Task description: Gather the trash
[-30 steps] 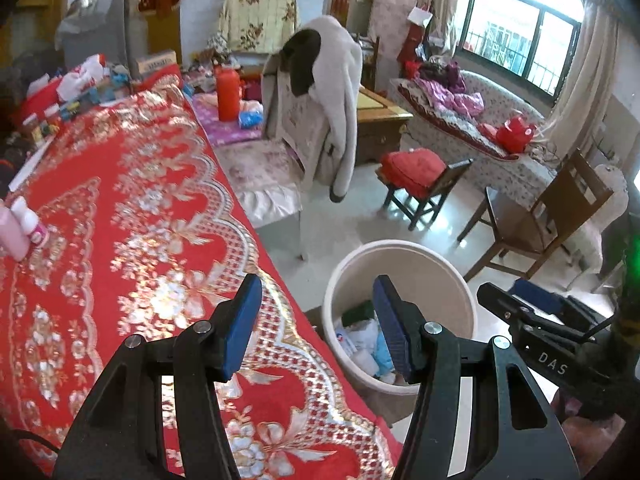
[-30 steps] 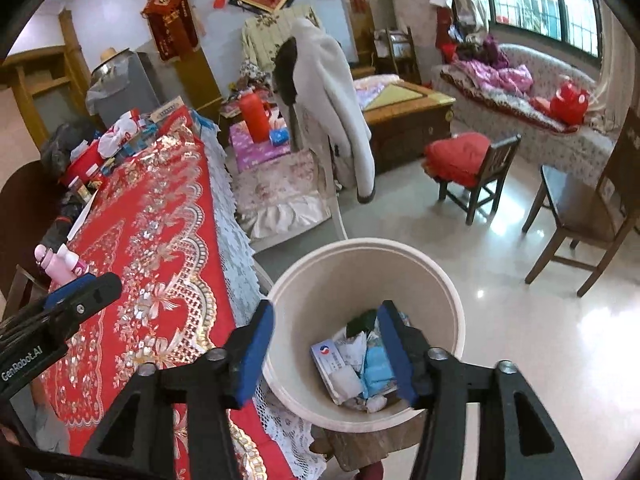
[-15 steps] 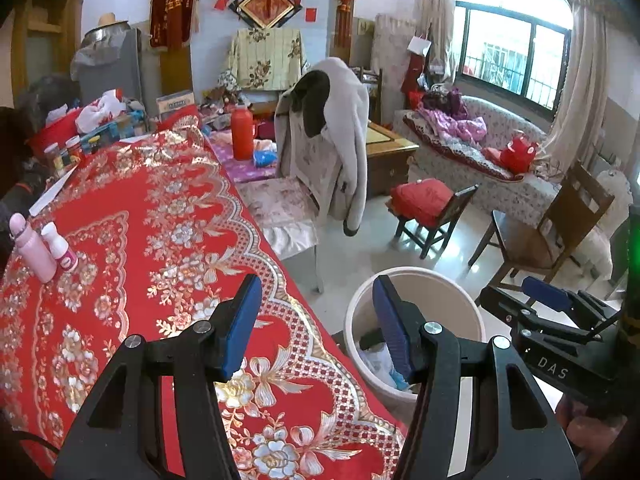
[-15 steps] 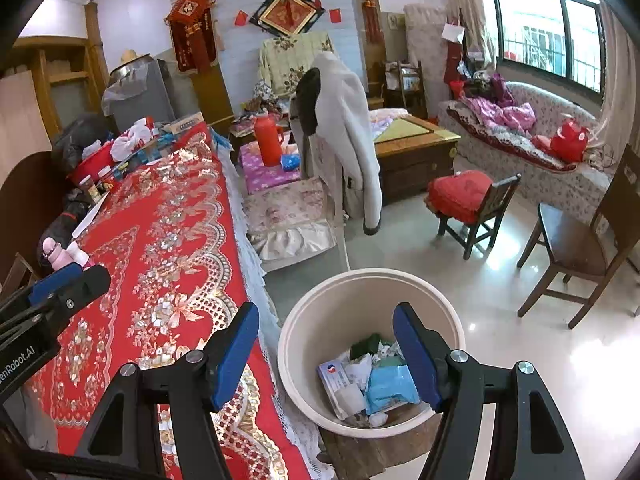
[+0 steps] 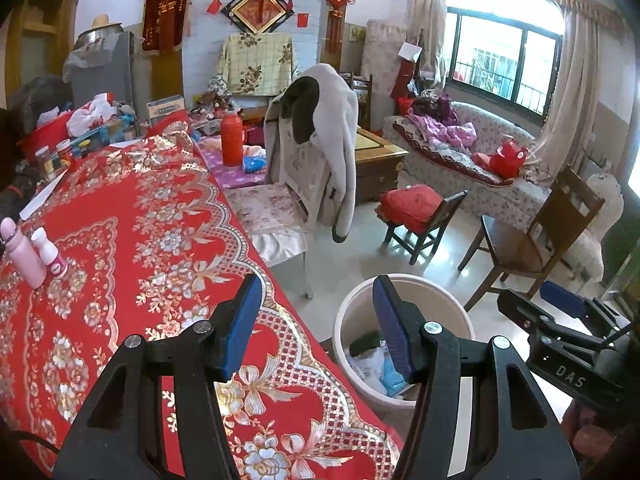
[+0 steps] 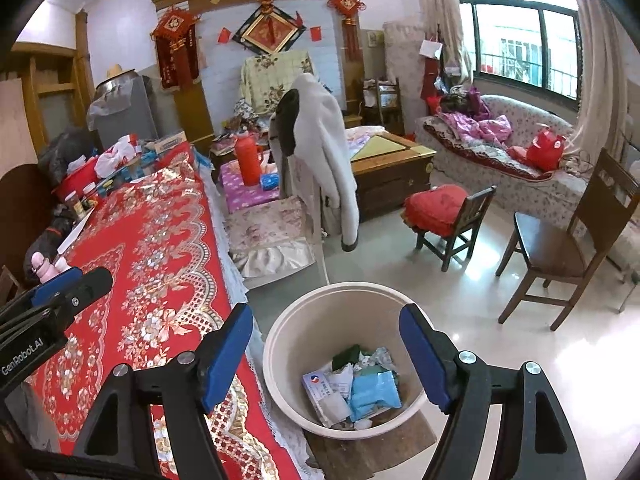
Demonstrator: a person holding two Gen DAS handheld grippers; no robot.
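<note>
Beside red brocade tablecloth (image 6: pixel 160 248), round cream bin (image 6: pixel 296 344)

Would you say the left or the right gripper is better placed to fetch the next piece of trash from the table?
Probably left. The left gripper hangs empty and open over the red tablecloth; the right gripper, its empty jaws opening, sits above the bin, off the table's edge.

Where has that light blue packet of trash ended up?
The light blue packet lies inside the beige bin on the floor, beside the table with the red cloth. In the right wrist view it rests on the white wrappers, low in the picture.
</note>
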